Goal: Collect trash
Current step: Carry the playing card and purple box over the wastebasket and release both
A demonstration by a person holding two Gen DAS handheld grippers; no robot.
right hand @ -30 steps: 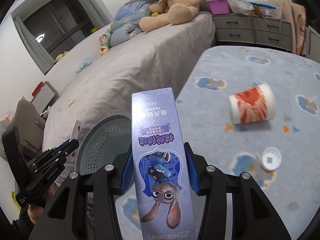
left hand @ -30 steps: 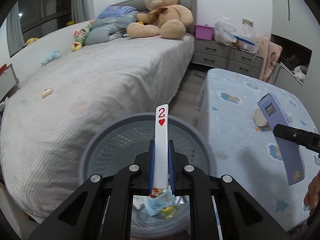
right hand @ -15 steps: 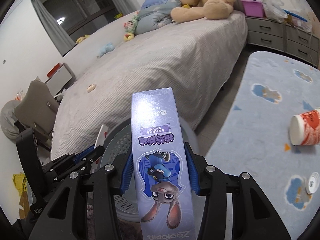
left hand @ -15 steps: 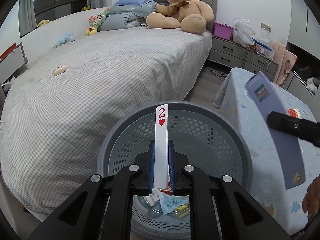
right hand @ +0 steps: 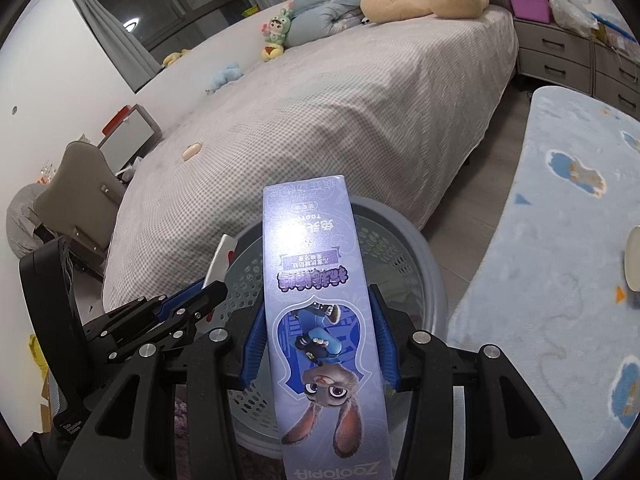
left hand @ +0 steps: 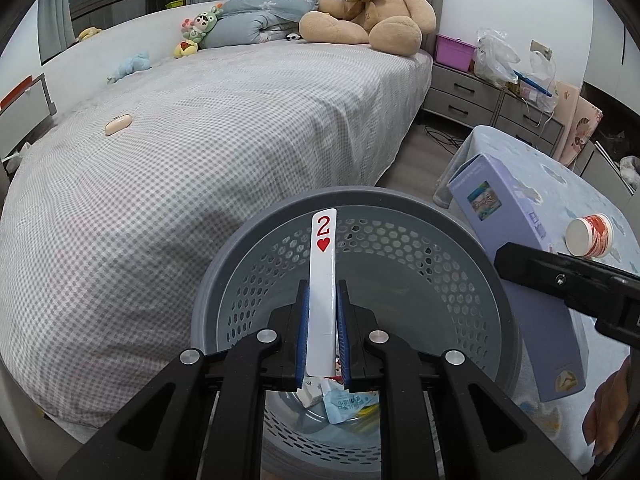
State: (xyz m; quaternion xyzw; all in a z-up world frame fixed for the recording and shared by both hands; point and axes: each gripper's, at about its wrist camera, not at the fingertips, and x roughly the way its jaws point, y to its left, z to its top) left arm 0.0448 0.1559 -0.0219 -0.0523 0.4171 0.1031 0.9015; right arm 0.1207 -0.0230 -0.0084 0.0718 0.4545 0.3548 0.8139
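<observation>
My left gripper (left hand: 323,300) is shut on a two-of-hearts playing card (left hand: 322,264), held edge-on over the grey perforated trash basket (left hand: 400,208). Wrappers (left hand: 344,404) lie at the basket's bottom. My right gripper (right hand: 318,328) is shut on a tall purple Zootopia box (right hand: 316,280), held over the basket's rim (right hand: 424,248). The box also shows in the left wrist view (left hand: 516,240) at the basket's right edge. The left gripper (right hand: 196,296) with the card (right hand: 220,260) shows at the left of the right wrist view.
A grey checked bed (left hand: 208,128) with a teddy bear (left hand: 372,4) lies left of the basket. A low table with a blue cartoon cloth (left hand: 560,184) stands to the right, with a red paper cup (left hand: 592,236) lying on it. Grey drawers (left hand: 480,96) stand behind.
Both grippers have moved left from the blue table to over the basket, carrying the card and the box. The cup has slid to the right edge of the right wrist view.
</observation>
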